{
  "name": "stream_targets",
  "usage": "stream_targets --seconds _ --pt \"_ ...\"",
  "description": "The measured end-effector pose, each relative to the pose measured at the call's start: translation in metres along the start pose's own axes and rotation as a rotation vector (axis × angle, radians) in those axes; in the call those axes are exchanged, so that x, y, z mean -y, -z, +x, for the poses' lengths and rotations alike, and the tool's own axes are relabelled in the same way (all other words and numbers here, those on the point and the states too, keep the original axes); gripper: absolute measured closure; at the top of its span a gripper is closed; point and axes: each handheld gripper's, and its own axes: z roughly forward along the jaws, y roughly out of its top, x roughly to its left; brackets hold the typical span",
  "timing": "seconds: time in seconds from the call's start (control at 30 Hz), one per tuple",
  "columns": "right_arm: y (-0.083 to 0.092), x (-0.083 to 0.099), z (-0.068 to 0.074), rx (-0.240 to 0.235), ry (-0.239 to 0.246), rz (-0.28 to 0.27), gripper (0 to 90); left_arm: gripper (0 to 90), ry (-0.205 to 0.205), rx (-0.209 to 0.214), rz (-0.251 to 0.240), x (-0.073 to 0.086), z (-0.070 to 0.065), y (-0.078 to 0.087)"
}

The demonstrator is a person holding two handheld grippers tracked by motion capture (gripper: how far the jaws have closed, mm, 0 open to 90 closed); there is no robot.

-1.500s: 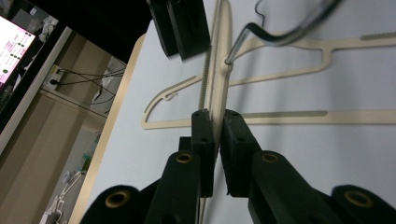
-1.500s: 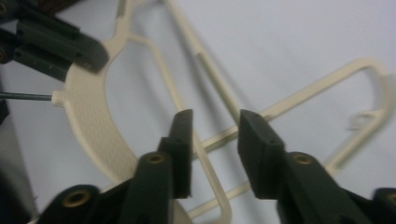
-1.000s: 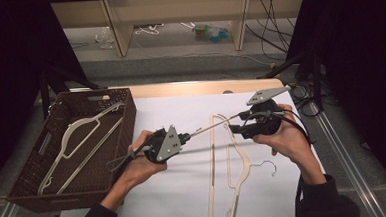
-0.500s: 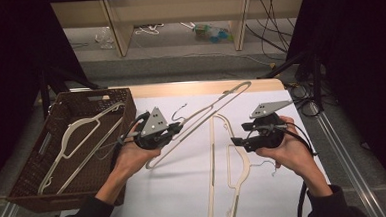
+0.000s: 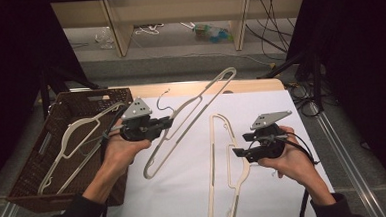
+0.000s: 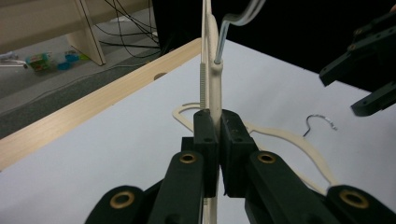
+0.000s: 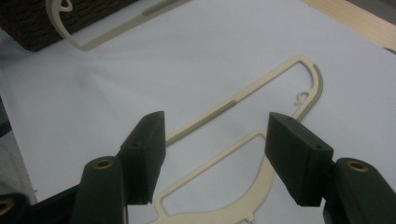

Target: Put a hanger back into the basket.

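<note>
**Thin plastic hangers: how they look to grab**

High view first: the left gripper (image 5: pixel 165 124) has one cream hanger (image 5: pixel 191 119) pinched at the neck, just under its wire hook, and holds it up off the white sheet (image 5: pixel 281 109), slanted, with the far end toward the table's back edge. A second hanger (image 5: pixel 228 167) lies flat on the sheet, just beside the right gripper (image 5: pixel 237 152). The wicker basket (image 5: pixel 31 169) on the left already has a hanger (image 5: pixel 73 145) in it. My guess is these are light and stiff, but thin enough to flex and swing if you hold them by one end, so the neck looks like the sane grab point.

Left gripper view: jaws pressed tight on the flat neck of the hanger (image 6: pixel 214 81), with the metal hook (image 6: pixel 233 21) rising above. Smooth plastic, probably a bit slippery, so it could pivot in the pads.

Right gripper view: jaws spread, nothing between them, hovering over the lying hanger (image 7: pixel 261 100). Flat on the sheet, its thin edge looks fiddly to get under.

No brands, labels or readable writing anywhere I can spot.
</note>
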Motion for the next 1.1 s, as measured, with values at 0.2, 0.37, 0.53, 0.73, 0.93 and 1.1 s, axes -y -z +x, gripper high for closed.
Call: stream_targets --seconds 0.2,0.37,0.53,0.73,0.93,1.1 --pt "-0.001 0.001 0.001 -0.015 0.009 0.019 39.3 86.4 0.061 0.017 -0.003 -0.009 0.000 0.017" --pt "-0.003 0.004 0.005 -0.022 0.004 -0.008 38.3 86.3 0.094 0.031 -0.041 -0.017 0.005 0.041" --pt "-0.005 0.007 0.007 -0.027 0.009 -0.012 35.0 86.3 0.112 0.005 -0.053 -0.019 0.017 0.065" --pt "-0.008 0.012 0.006 -0.024 -0.001 -0.033 31.3 86.4 0.157 -0.023 -0.081 -0.018 0.034 0.092" --pt "-0.011 0.015 0.009 -0.034 -0.007 -0.022 31.4 86.4 0.198 -0.025 -0.079 -0.020 0.047 0.114" --pt "-0.011 0.016 0.008 -0.037 0.005 -0.017 31.4 86.4 0.239 -0.038 -0.085 -0.023 0.063 0.134"
